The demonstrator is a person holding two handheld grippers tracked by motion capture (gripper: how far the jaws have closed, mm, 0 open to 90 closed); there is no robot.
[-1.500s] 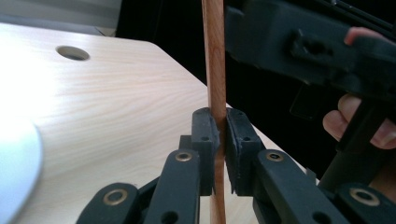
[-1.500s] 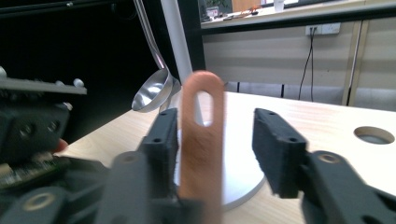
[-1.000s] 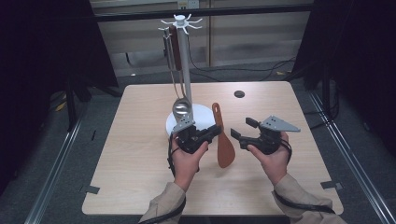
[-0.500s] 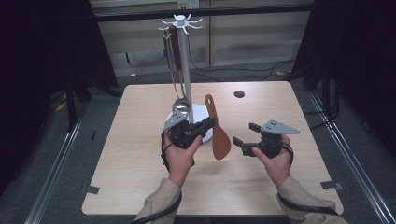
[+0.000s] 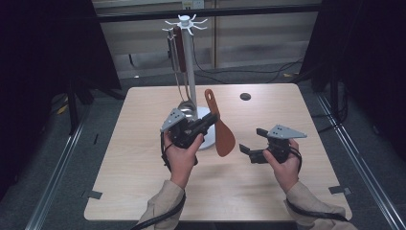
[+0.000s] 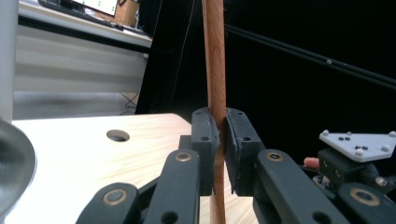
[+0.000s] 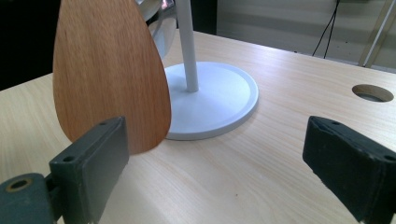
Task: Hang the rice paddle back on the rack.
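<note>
Wooden spatula [image 5: 221, 132] clamped at neck by left gripper [image 5: 207, 125], held above table [image 5: 143, 182], blade down, handle up, long axis near vertical with slight tilt. Right gripper [image 5: 245, 152] just beside blade, jaws just been opening, nothing between them. Step judged: handover done, spatula being raised. Next move calls for lifting handle hole to hook of utensil stand [image 5: 190, 57] behind, beside hanging ladle [image 5: 184, 106].

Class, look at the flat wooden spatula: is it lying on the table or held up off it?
Held up. The brown wooden spatula stands blade-down, its handle clamped in the left hand-held gripper, above the light wooden table.
</note>
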